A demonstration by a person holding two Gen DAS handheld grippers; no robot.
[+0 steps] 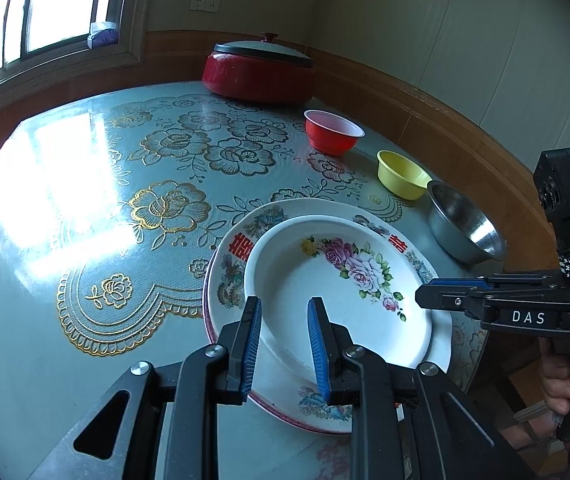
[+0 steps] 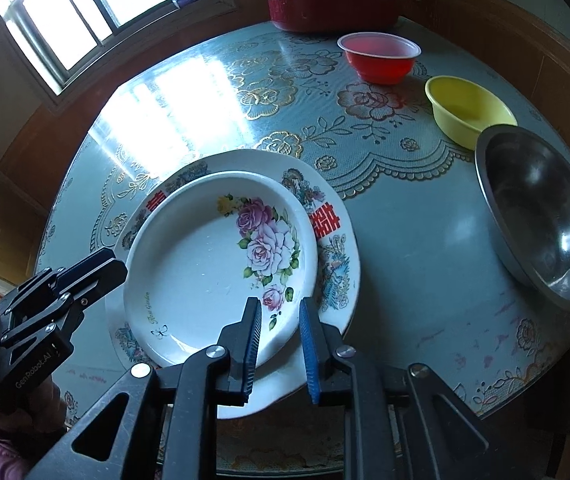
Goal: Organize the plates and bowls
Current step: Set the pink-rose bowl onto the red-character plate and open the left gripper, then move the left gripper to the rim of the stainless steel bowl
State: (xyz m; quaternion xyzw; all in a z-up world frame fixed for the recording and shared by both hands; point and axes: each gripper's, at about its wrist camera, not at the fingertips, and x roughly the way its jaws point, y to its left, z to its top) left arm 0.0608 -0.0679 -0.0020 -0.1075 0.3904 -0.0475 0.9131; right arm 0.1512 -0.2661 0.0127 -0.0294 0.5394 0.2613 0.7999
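Stacking looked half done: the rose plate [image 2: 205, 264] sat on the larger plate [image 2: 337, 240]; red bowl [image 2: 379, 56], yellow bowl [image 2: 465, 108] and steel bowl [image 2: 541, 216] stood apart on the desk [image 2: 425, 240]. The left hand-held gripper [image 1: 284, 344] and right hand-held gripper [image 2: 281, 344] hovered narrow, holding nothing.

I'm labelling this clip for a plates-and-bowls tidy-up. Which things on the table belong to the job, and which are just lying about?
Job:
rose plate
larger plate under it
red bowl
yellow bowl
steel bowl

Lying about:
red lidded pot
purple packet on the windowsill
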